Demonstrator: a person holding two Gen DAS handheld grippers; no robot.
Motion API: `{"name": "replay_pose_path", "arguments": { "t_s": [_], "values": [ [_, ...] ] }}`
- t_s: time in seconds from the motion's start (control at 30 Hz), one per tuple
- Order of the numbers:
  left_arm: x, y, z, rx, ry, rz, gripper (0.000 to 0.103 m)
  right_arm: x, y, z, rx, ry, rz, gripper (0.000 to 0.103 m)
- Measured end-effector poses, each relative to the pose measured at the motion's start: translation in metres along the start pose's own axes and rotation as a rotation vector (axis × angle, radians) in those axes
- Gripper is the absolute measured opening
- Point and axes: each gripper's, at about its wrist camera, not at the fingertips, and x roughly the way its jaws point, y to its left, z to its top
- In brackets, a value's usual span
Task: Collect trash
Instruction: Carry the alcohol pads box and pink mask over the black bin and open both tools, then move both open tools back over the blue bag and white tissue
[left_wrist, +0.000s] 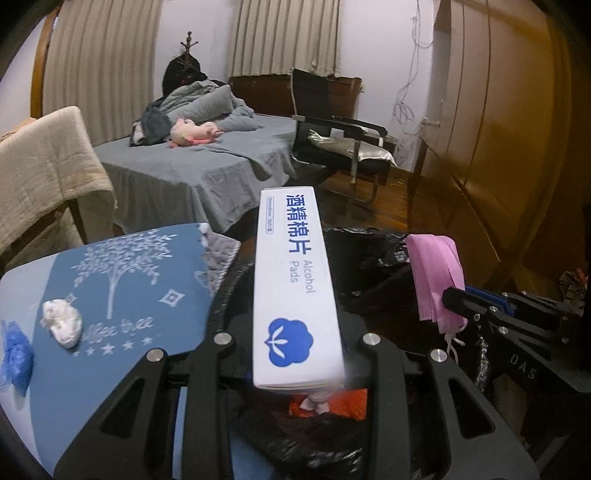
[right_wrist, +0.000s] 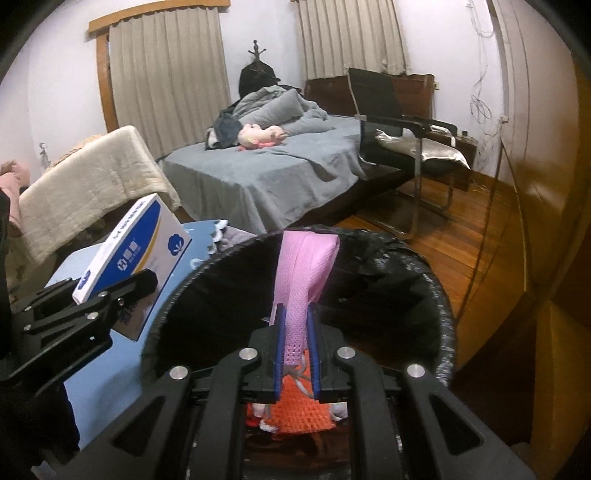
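Over the black-lined trash bin (right_wrist: 439, 295), near the viewer: two hand-held grippers, each carrying one item.

Left gripper (left_wrist: 295, 354): jaws clamped on the near end of a white alcohol-pads box (left_wrist: 293, 280), blue cotton-flower logo and blue lettering on its top face. The box juts forward and up, its far end above the bin's left rim. In the right wrist view the same box (right_wrist: 136, 243) shows its broad blue-and-white side, tilted, held by the left gripper (right_wrist: 122, 295) at the bin's left edge.

Right gripper (right_wrist: 297, 343): jaws with blue pads closed tight on a pink face mask (right_wrist: 306, 273), folded and standing up from the grip, ear loops trailing below. In the left wrist view the mask (left_wrist: 436, 273) hangs over the bin's right side from the right gripper (left_wrist: 458, 306).

Inside the bin: an orange knitted-looking item (right_wrist: 299, 413) with white scraps, lying at the bottom.

Left of the bin: desk with a blue tree-patterned cloth (left_wrist: 122, 280); on it a crumpled white tissue wad (left_wrist: 62, 323) and, at the left edge, a crumpled blue plastic piece (left_wrist: 14, 354).

Far side: bed (right_wrist: 280, 173) with grey sheet, heaped grey duvet and a pink plush toy (right_wrist: 260, 137); black chair (right_wrist: 402, 136) to its right.
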Motion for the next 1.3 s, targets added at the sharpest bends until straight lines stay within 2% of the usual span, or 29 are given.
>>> {"name": "replay_pose_path", "arguments": {
  "t_s": [0.13,0.2,0.23,0.27,0.37,0.53,0.57,0.63,0.67,0.8,1.03,1.3],
  "values": [
    [0.014,-0.009,0.003,0.002,0.019,-0.037,0.032,0.002,-0.012,-0.002,0.016,0.002,-0.019,0.015],
    [0.017,-0.011,0.005,-0.001,0.019,-0.051,0.041,0.003,-0.017,-0.003,0.022,0.001,-0.029,0.016],
    [0.018,-0.012,0.005,-0.003,0.019,-0.058,0.048,0.003,-0.019,-0.003,0.025,-0.001,-0.033,0.021],
    [0.018,-0.012,0.006,-0.003,0.015,-0.061,0.049,0.004,-0.021,-0.003,0.027,-0.001,-0.039,0.027],
    [0.014,-0.009,0.006,0.001,0.006,-0.055,0.053,0.002,-0.023,-0.005,0.036,-0.009,-0.047,0.037],
    [0.0,0.006,0.007,-0.005,-0.027,-0.004,0.071,-0.003,-0.02,-0.004,0.03,-0.036,-0.061,0.078],
    [-0.004,0.011,0.006,-0.006,-0.036,0.009,0.076,-0.005,-0.018,-0.004,0.026,-0.045,-0.062,0.081],
    [-0.012,0.021,0.005,-0.009,-0.05,0.036,0.082,-0.007,-0.015,-0.003,0.019,-0.056,-0.059,0.095],
    [-0.015,0.026,0.005,-0.014,-0.052,0.047,0.086,-0.009,-0.012,-0.003,0.017,-0.064,-0.058,0.097],
    [-0.028,0.052,0.004,-0.052,-0.06,0.096,0.09,-0.01,0.0,-0.001,0.012,-0.077,-0.03,0.097],
    [-0.056,0.091,-0.003,-0.091,-0.09,0.185,0.091,-0.004,0.029,0.003,-0.014,-0.075,0.011,0.097],
    [-0.087,0.134,-0.02,-0.118,-0.104,0.293,0.091,0.004,0.081,0.008,-0.068,-0.079,0.084,0.097]
  ]
}}
